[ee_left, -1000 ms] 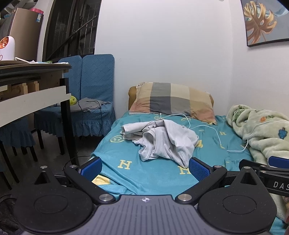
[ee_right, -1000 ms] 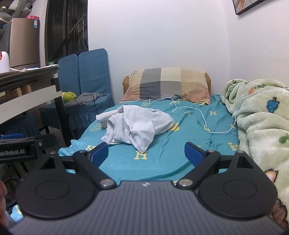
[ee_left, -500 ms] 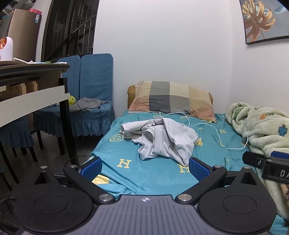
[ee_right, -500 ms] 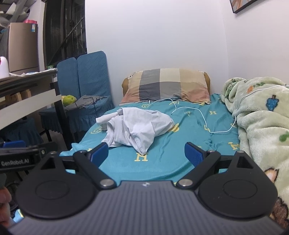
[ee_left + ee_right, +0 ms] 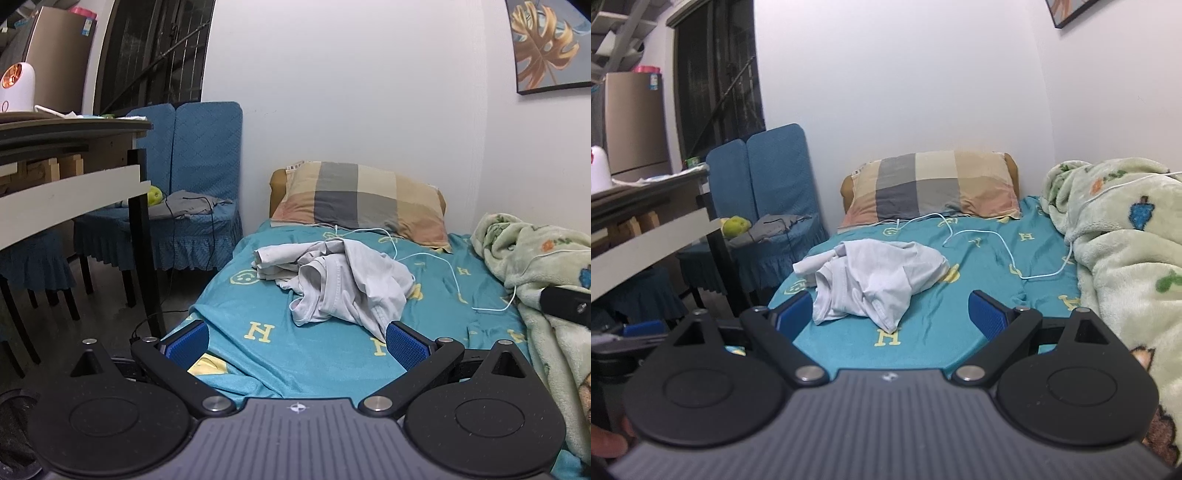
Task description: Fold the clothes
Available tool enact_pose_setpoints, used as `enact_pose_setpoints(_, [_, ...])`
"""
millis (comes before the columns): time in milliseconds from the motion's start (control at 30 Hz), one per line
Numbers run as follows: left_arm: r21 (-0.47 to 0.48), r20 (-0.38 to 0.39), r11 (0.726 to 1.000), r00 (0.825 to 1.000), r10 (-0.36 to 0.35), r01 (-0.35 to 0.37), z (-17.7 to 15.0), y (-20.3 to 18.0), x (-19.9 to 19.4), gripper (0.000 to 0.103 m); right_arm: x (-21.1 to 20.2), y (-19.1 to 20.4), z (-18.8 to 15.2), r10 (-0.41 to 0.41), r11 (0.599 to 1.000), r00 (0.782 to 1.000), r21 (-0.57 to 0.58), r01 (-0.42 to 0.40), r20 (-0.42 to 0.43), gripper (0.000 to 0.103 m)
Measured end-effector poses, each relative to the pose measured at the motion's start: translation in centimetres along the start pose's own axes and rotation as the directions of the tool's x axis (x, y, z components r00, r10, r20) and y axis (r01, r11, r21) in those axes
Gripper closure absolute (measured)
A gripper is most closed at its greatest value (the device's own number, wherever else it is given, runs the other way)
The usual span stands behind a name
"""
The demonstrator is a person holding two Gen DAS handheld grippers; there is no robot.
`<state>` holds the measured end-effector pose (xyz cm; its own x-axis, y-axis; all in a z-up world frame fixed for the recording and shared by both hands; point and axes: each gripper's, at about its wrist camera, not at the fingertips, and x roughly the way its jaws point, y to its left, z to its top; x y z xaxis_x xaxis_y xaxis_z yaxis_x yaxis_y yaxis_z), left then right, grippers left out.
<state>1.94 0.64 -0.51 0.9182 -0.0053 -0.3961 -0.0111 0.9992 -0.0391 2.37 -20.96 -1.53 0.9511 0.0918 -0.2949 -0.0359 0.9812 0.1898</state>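
Clothes (image 5: 343,280) are heaped unfolded on the bed (image 5: 325,350). Left tongs (image 5: 295,341) and right tongs (image 5: 890,314) are held apart, empty, near it.

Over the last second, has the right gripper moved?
Yes. In its own view the right gripper has come forward toward the white garment, which now sits lower and larger against the plaid pillow.

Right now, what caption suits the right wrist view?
Open right tongs face a crumpled white garment on the teal bed.
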Motion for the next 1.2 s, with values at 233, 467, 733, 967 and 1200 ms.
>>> enact_pose_setpoints(233, [0.038, -0.040, 0.999, 0.999, 0.000, 0.001, 0.8, -1.5, 1.1, 0.000, -0.7, 0.5, 1.9, -0.015, 0.999, 1.000, 0.032, 0.015, -0.024, 0.010])
enact_pose_setpoints(467, [0.044, -0.070, 0.999, 0.997, -0.020, 0.023, 2.3, -3.5, 4.5, 0.000, -1.0, 1.5, 2.9, -0.010, 1.000, 0.999, 0.011, 0.010, -0.032, 0.010])
enact_pose_setpoints(733, [0.119, -0.150, 0.989, 0.986, -0.070, 0.088, 1.7, -4.1, 13.1, 0.001, 2.5, -3.1, 0.0, -0.039, 0.995, 0.997, 0.090, 0.046, -0.073, 0.010])
enact_pose_setpoints(967, [0.170, -0.193, 0.983, 0.981, -0.033, 0.066, 1.4, -2.1, 23.4, 0.005, 5.7, -5.4, -1.0, -0.064, 0.984, 0.992, 0.157, 0.081, -0.111, 0.010])
enact_pose_setpoints(1200, [0.146, -0.222, 0.985, 0.973, -0.062, 0.095, 1.0, 1.5, 32.8, 0.017, 9.6, -8.6, -2.6, -0.061, 0.953, 0.984, 0.284, 0.107, -0.168, 0.010])
